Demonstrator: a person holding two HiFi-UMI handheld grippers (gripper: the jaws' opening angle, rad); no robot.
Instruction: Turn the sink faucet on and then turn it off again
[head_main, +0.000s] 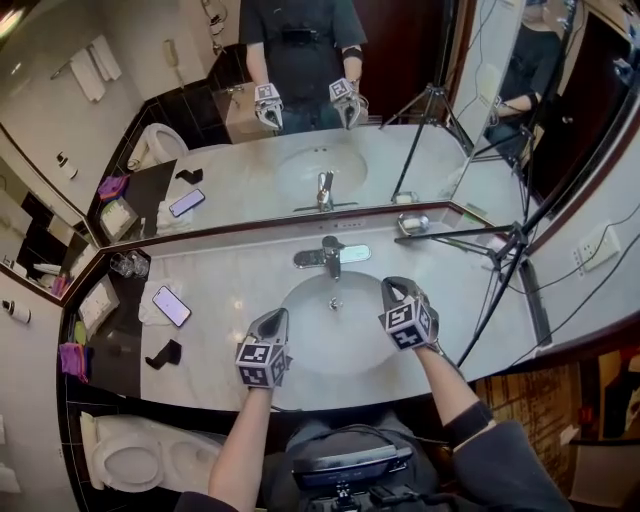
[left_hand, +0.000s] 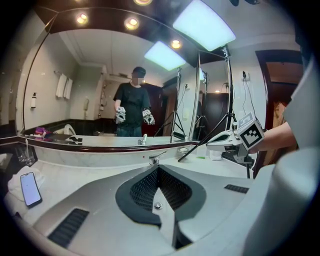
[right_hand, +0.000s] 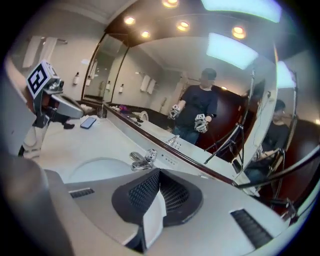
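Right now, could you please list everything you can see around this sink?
faucet: one, chrome, behind the basin
basin: one, white, in the marble countertop
phone: one, dark, on a white cloth left of the basin
black stand: one, black, near the countertop's left front
purple cloth: one, purple, far left
soap dish: one, silvery, right of the faucet
tripod: one, black, at the countertop's right end
toilet: one, white, lower left
left gripper: one, grey, shut, empty, over the basin's left rim
right gripper: one, grey, shut, empty, over the basin's right rim
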